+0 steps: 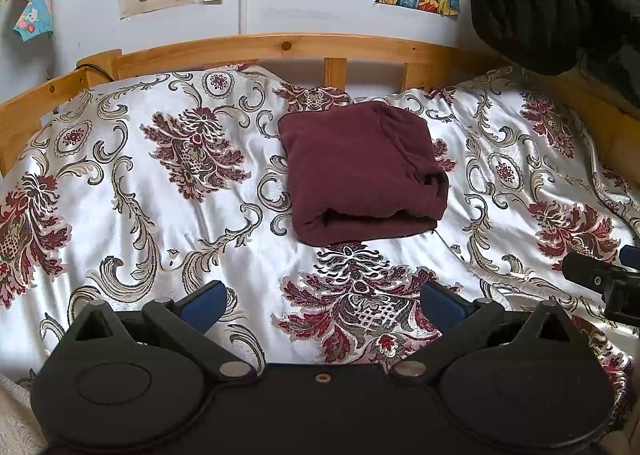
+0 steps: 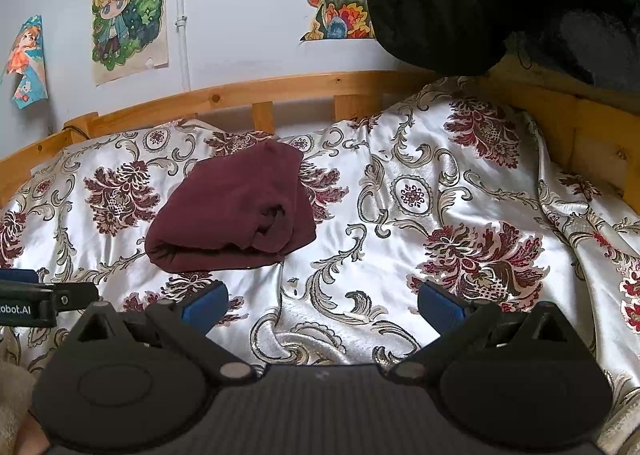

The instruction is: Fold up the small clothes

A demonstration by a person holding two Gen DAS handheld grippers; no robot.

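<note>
I see the dark maroon knit garment (image 1: 362,175) lying folded into a thick square on the bed's shiny white bedspread with maroon floral scrolls (image 1: 160,191), near the wooden bed rail (image 1: 280,45). My left claw (image 1: 322,303) is spread wide and empty, well short of the garment. My right claw (image 2: 322,301) is likewise spread, holding nothing, with the garment ahead to its left.

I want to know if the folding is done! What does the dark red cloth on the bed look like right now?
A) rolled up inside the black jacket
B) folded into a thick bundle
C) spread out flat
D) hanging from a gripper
B: the maroon garment lies as a folded, layered bundle on the floral bedspread, with both grippers open and away from it.
</note>
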